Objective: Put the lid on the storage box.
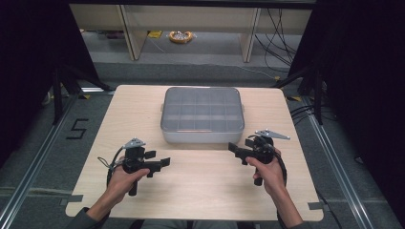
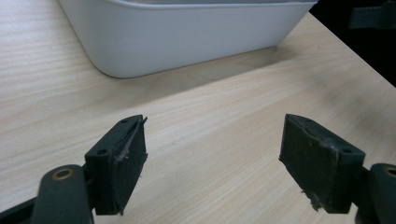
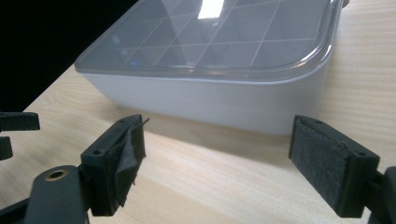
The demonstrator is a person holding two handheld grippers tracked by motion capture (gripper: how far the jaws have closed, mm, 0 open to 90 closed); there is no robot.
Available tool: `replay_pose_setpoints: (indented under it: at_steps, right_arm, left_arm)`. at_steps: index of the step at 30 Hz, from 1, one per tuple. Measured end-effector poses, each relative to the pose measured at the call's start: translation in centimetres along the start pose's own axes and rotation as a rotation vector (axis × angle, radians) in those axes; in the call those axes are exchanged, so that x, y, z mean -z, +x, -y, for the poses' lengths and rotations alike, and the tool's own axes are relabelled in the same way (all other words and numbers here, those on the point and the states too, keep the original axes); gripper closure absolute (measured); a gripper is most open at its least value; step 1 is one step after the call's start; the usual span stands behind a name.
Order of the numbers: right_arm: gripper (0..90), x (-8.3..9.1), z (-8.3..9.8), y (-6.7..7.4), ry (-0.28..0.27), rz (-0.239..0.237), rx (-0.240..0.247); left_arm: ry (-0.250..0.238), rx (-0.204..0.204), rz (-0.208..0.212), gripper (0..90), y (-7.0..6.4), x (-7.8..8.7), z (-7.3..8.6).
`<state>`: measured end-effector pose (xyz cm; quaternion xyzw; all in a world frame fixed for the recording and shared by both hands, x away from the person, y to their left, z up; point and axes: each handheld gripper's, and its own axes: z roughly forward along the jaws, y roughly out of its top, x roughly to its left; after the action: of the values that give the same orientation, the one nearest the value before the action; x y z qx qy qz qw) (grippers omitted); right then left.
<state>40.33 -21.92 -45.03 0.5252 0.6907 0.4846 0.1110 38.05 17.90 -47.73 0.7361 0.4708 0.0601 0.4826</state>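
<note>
A light wooden tabletop stood on a grey floor, seen from above. Toward its far middle sat a white rectangular box with rounded corners, closed by a clear lid through which a grid of small compartments showed. What the compartments held could not be told.

A person's two forearms came in from the near edge. The left hand held the left hand-held gripper just above the tabletop, in front of the box's near left corner and apart from it. Its jaws were spread wide and released, with bare wood between them in the left gripper view, and frayed padding on the fingertips.

The right hand held the right hand-held gripper near the box's near right corner, pointing leftward. Its jaws were also spread and released, grasping nothing, the box's white wall lying just beyond them in the right gripper view.
</note>
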Motion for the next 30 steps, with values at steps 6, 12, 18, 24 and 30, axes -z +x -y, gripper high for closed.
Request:
replay_pose_setpoints:
  at_steps: [6,12,18,24,30]
  right_arm:
    - [18.5,0.2,0.6,0.0,0.005,-0.005,0.013]
    - [17.1,0.4,1.6,0.4,0.017,-0.02,0.01]
    - [16.9,0.7,2.2,0.7,0.039,-0.031,0.01]
    - [16.9,1.0,3.0,0.9,0.046,-0.037,0.017]
    - [16.9,1.6,3.8,1.0,0.052,-0.039,0.019]
  left_arm:
    - [0.007,-0.012,0.018,21.2,-0.4,0.1,0.5]
    - [0.021,-0.021,0.036,19.9,-0.9,0.2,1.2]
    - [0.02,-0.027,0.037,19.5,-1.1,0.5,1.5]
    - [0.017,-0.034,0.045,19.4,-1.4,0.7,1.8]
    - [0.032,-0.043,0.05,19.4,-1.8,0.8,2.4]
